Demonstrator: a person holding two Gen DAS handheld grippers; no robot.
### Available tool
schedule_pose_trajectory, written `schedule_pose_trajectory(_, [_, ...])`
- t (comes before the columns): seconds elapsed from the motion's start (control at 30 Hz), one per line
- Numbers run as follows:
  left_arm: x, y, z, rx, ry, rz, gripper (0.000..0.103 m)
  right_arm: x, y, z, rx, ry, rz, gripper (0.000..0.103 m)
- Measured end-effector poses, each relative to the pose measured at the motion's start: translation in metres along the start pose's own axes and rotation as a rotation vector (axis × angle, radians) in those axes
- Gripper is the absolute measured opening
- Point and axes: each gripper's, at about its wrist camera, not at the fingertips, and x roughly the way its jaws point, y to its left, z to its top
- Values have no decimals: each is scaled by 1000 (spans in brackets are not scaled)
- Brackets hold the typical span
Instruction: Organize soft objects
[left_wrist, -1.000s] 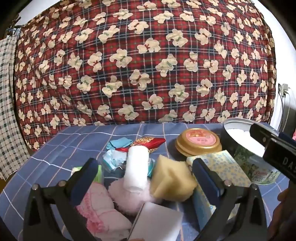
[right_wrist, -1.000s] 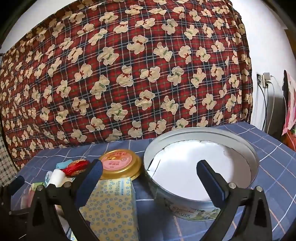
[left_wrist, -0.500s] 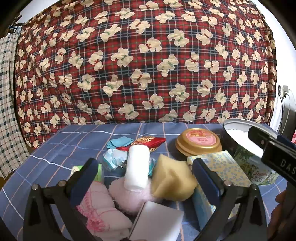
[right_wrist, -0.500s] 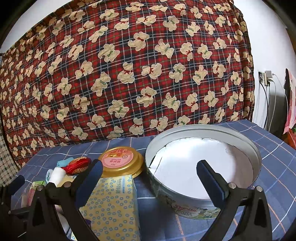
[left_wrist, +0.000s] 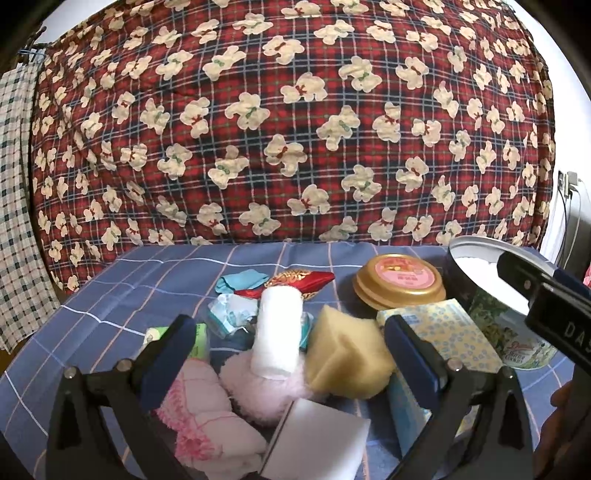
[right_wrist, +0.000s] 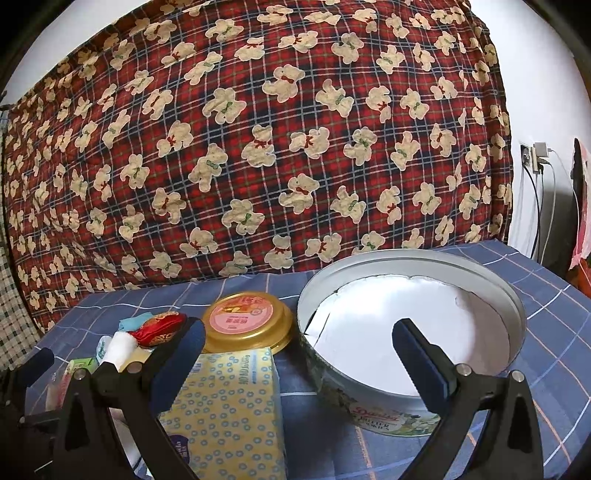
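My left gripper (left_wrist: 290, 338) is open above a pile of soft things: a white roll (left_wrist: 277, 330) lying on a pink puff (left_wrist: 258, 387), a yellow sponge (left_wrist: 347, 354), a pink knitted cloth (left_wrist: 199, 413) and a white sponge block (left_wrist: 314, 443). A red embroidered pouch (left_wrist: 299, 282) and teal cloth (left_wrist: 240, 278) lie behind. My right gripper (right_wrist: 299, 343) is open and empty over the near rim of a round open cookie tin (right_wrist: 413, 369) lined with white paper. The tin also shows in the left wrist view (left_wrist: 495, 306).
A yellow tissue pack (right_wrist: 225, 410) lies left of the tin, also in the left wrist view (left_wrist: 443, 332). A gold lid (right_wrist: 247, 321) sits behind it. A red plaid bear-print quilt (right_wrist: 258, 147) rises behind the blue checked bedsheet (right_wrist: 554, 317). Wall cables (right_wrist: 543, 192) hang at right.
Both grippers have tilted or dropped slightly, so the scene sits a little higher in each view. Nothing was grasped or moved.
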Motion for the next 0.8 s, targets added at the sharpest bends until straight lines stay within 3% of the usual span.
schedule_pose_trajectory(0.47, [-8, 31, -5, -55, 44, 32, 103, -9, 10, 1, -23, -25, 93, 103])
schedule_pose_trajectory(0.67, [-24, 68, -18, -56, 96, 87, 103, -14, 28, -3, -88, -15, 209, 102])
schedule_pose_trajectory(0.8, [-31, 100, -29, -83, 162, 121, 103, -19, 46, -9, -141, 14, 344, 102])
